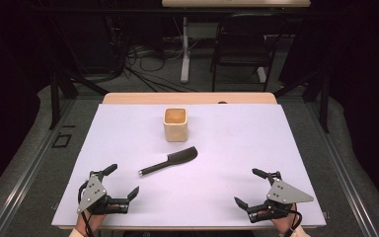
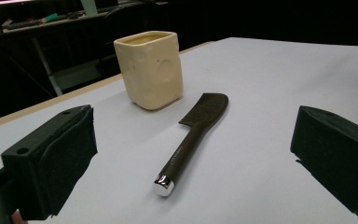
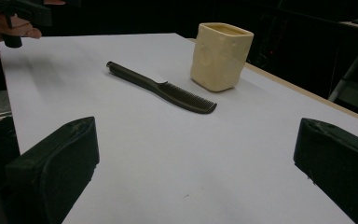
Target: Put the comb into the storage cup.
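A black comb point(image 1: 170, 161) with a silver-capped handle lies flat near the middle of the white table sheet point(image 1: 237, 148), its teeth end pointing toward the back right. Behind it stands a cream square cup point(image 1: 175, 124), upright. My left gripper point(image 1: 124, 180) rests at the front left, open, nothing between its jaws. My right gripper point(image 1: 246, 186) rests at the front right, also open. In the left gripper view the comb point(image 2: 191, 135) lies ahead between the jaws with the cup point(image 2: 150, 69) beyond it. The right gripper view has the comb point(image 3: 161, 87) and cup point(image 3: 221, 56) ahead.
The white sheet covers a wooden table whose far edge point(image 1: 187, 98) shows. A black chair point(image 1: 242, 47) and a white table leg point(image 1: 185, 49) stand beyond on the floor, with cables. The person's other hand point(image 3: 11, 21) shows at the top left of the right gripper view.
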{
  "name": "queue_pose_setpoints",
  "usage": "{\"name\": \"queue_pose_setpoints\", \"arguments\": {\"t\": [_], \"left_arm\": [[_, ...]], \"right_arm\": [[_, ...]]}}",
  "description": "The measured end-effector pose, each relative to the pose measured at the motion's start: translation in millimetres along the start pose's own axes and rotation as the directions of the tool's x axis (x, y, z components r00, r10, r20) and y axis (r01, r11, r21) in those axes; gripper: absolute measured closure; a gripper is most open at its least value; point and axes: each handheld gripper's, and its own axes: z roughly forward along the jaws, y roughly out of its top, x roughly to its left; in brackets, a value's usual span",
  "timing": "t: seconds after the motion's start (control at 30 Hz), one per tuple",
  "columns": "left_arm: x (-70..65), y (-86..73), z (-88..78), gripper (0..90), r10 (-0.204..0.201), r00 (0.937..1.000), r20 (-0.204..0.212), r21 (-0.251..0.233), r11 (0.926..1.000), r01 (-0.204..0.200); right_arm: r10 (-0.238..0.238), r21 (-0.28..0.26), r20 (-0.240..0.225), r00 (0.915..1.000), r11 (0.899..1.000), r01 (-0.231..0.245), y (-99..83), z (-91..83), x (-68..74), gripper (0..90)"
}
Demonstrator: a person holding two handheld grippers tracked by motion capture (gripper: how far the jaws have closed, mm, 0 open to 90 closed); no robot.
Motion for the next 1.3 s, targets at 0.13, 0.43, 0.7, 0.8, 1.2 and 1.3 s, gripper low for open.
{"name": "queue_pose_setpoints", "arguments": {"t": [0.13, 0.43, 0.7, 0.8, 1.2, 1.3], "left_arm": [[-0.1, -0.3, -0.1, 0.2, 0.001, 1.0, 0.004, 0.01, 0.9999, -0.001], [3.1, 2.2, 0.7, 0.3, 0.023, 0.9997, 0.0, 0.062, 0.9978, -0.023], [3.9, 10.6, 5.4, 0.1, 0.049, 0.9986, 0.019, 0.101, 0.9936, -0.05], [4.9, 13.5, 7.6, 0.1, 0.045, 0.9989, 0.013, 0.118, 0.9919, -0.046], [10.4, 23.3, 19.4, 0.3, 0.061, 0.9981, -0.011, 0.188, 0.9806, -0.057], [12.0, 24.9, 23.2, 0.2, 0.058, 0.9982, -0.017, 0.2, 0.9783, -0.053]], "right_arm": [[0.002, 0.004, -0.003, 1.0, 1.0, -0.002, 0.2, 0.2, 1.4, 0.0], [-0.008, 0.017, -0.003, 1.0, 1.0, 0.008, -1.0, 2.5, 0.9, 0.0], [-0.01, 0.021, -0.003, 0.9999, 1.0, 0.01, -1.8, 3.2, -0.5, 0.0], [-0.01, 0.022, -0.004, 0.9999, 1.0, 0.01, -2.1, 3.1, -0.8, 0.0], [-0.006, 0.024, -0.007, 1.0, 1.0, 0.006, -2.7, 3.9, -1.2, 0.0], [-0.002, 0.028, -0.007, 1.0, 1.0, 0.002, -3.2, 3.9, -1.5, 0.0]]}}
